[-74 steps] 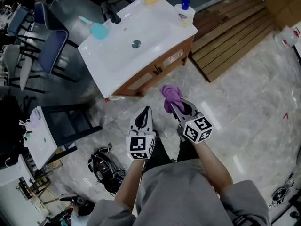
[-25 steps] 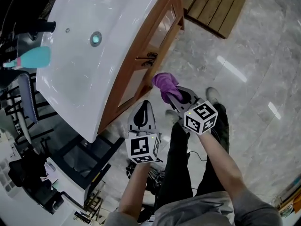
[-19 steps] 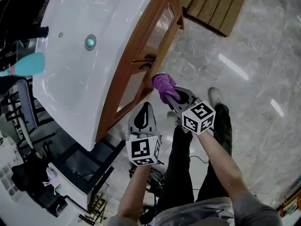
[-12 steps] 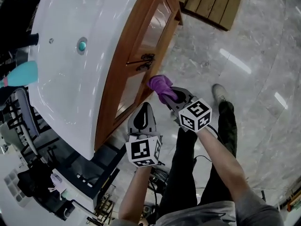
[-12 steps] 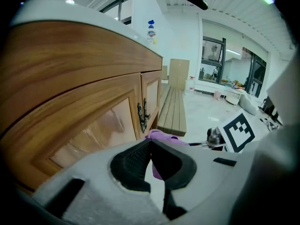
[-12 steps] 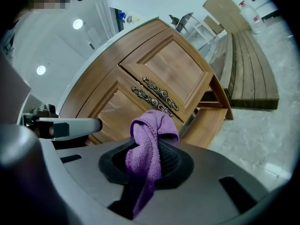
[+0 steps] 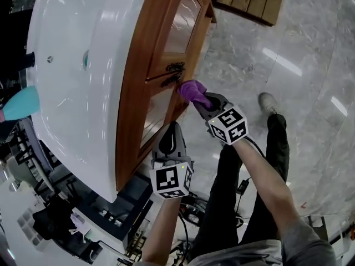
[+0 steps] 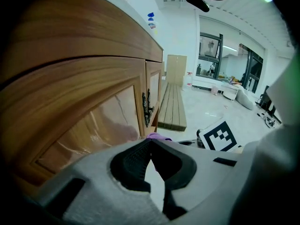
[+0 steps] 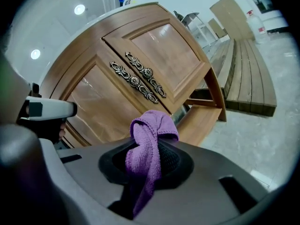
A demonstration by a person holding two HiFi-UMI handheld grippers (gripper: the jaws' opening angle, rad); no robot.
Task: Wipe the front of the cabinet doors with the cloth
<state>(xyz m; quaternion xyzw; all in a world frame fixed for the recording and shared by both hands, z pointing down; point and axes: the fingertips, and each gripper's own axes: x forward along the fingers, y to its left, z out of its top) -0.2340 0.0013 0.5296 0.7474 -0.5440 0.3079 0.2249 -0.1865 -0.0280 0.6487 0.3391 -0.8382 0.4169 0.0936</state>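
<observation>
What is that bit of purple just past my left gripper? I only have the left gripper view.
Observer: A purple cloth, pinched in the right gripper.
Operator: Is it touching the cabinet doors?
Observer: The head view puts it right beside the handles; contact I cannot confirm.
Operator: What sits on top?
Observer: A white sink with a drain.

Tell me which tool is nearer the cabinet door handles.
Right. The right tool, pinching the purple cloth, sits just beside the handles; the left tool is farther back along the cabinet front.
</observation>
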